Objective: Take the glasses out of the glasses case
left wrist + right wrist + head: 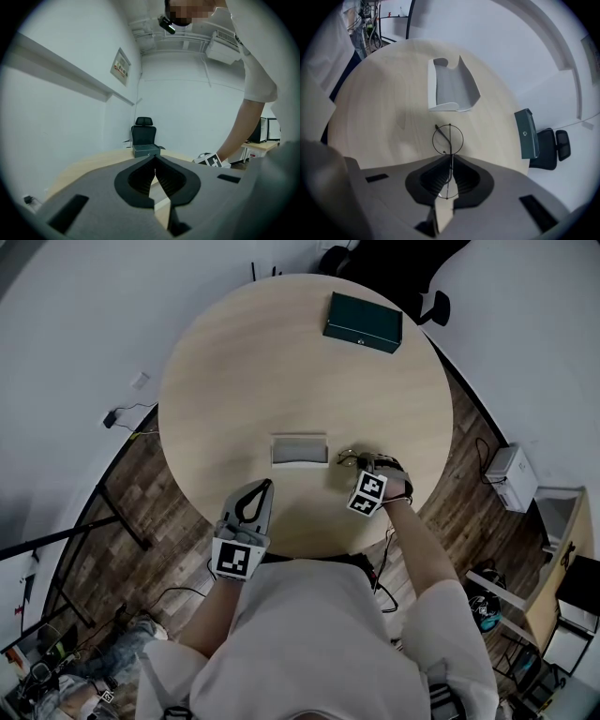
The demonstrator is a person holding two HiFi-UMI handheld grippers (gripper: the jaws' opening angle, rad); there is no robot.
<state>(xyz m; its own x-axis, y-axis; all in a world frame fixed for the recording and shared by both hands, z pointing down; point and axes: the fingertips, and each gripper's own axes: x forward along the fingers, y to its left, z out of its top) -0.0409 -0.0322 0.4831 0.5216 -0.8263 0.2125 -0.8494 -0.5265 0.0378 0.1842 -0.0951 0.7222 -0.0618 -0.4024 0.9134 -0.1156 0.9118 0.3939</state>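
One round light-wood counter, one open grey glasses case, one pair of thin black wire-rimmed glasses, one dark green box, one black office chair, and two hand-held grippers, left and right.

table: pale matt wood | glasses: thin dark wire | case: grey matt

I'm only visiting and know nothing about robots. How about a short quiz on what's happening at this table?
1. True or false: the glasses lie inside the grey case.
2. The left gripper is shut on nothing. What does the right gripper pinch? A) case B) glasses C) nothing
3. Fill in: a dark green ____ sits at the table's far side.
Key: 1 false; 2 B; 3 box.
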